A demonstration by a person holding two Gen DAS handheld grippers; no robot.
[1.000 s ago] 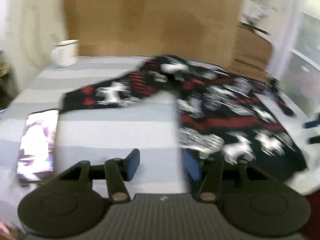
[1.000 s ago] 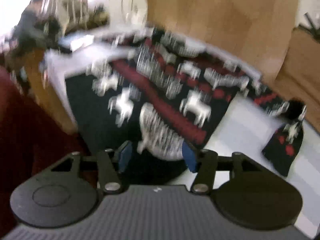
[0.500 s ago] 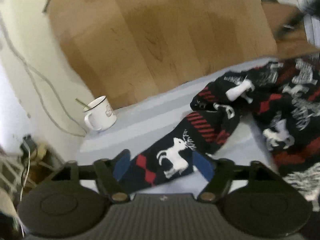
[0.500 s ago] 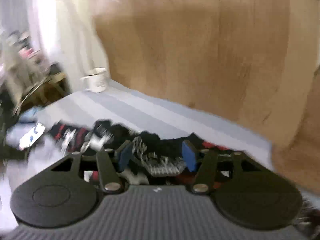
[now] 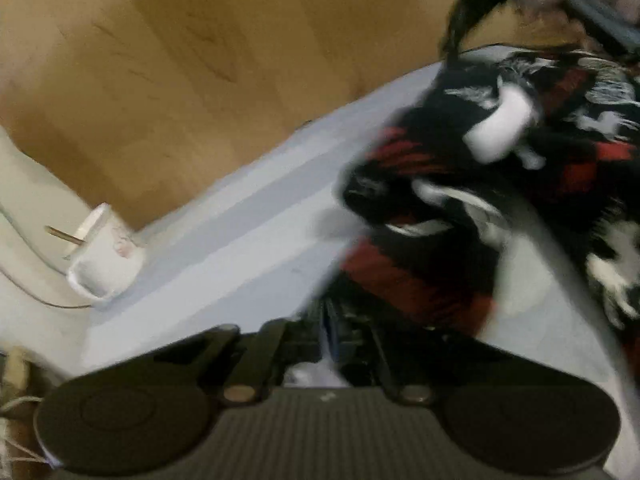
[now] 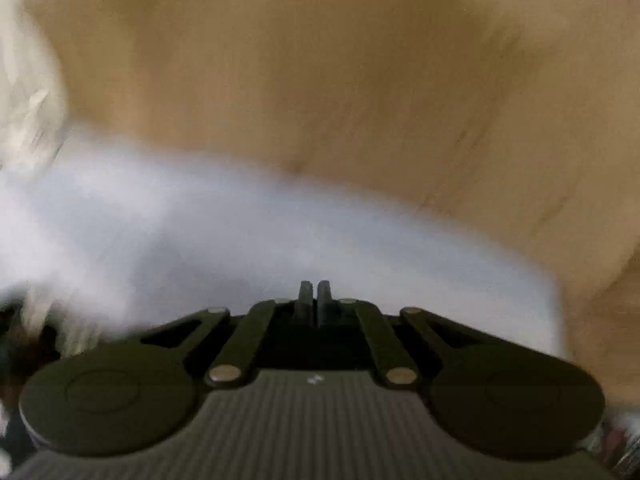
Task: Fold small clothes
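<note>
A black, red and white patterned garment lies bunched on the pale striped table surface at the right of the left wrist view. My left gripper is shut on the garment's sleeve end, which runs from the jaws up to the right. My right gripper has its jaws together; its view is blurred, and no cloth shows between the fingertips. In the left wrist view the right gripper hangs above the garment's far edge, with dark cloth stretched up to it.
A white enamel mug with a spoon stands at the table's left end. A brown wooden board forms the backdrop behind the table, and it also shows in the right wrist view.
Both grippers have gone from open to shut. The left closed on the sleeve end. The right swung up and away from the garment, and its view now faces the board.
</note>
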